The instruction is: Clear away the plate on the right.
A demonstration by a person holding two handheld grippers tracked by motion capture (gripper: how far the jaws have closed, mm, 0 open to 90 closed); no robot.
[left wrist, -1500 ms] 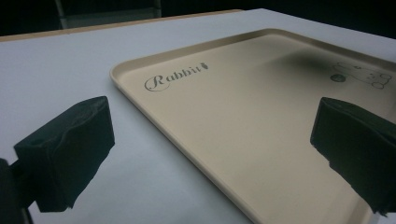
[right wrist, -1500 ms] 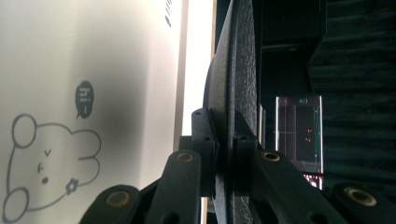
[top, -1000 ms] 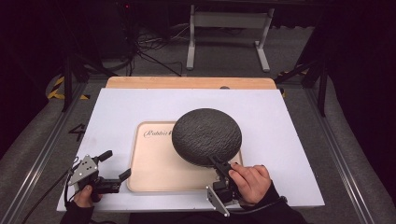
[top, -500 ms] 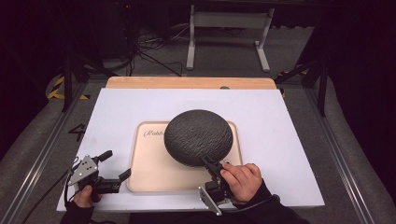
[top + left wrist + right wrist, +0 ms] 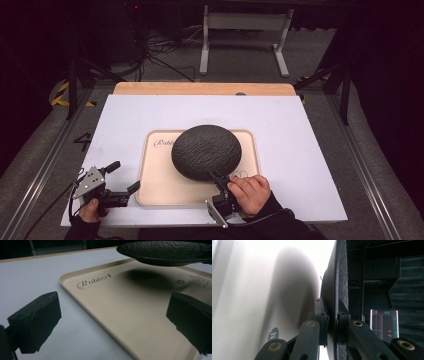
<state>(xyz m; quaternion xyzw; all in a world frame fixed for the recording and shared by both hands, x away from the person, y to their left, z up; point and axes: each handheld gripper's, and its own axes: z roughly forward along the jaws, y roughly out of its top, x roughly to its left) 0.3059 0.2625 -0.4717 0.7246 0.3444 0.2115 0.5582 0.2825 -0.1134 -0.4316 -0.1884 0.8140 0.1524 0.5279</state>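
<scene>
Shifted leftward since the earlier frames, the right gripper point(image 5: 220, 181) pinches the near rim of a round, rough-textured black plate point(image 5: 206, 151), held clear above a beige rectangular tray point(image 5: 155, 185) on the white tabletop point(image 5: 300, 135). Left gripper point(image 5: 125, 177): jaws spread, empty, resting at the tray's near-left corner.

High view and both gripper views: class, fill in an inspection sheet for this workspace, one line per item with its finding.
Surface: white table top, wooden strip along the far edge.
Job's things: black plate held above the beige tray, casting a shadow on it.
Clutter: nothing seen.
Grippers: right hand-held gripper shut on the plate's near rim; left hand-held gripper open, at the tray's left edge.
Cables: one trails from the left hand-held gripper; more lie on the floor behind.
Surroundings: dark room, metal stand beyond the table.
</scene>
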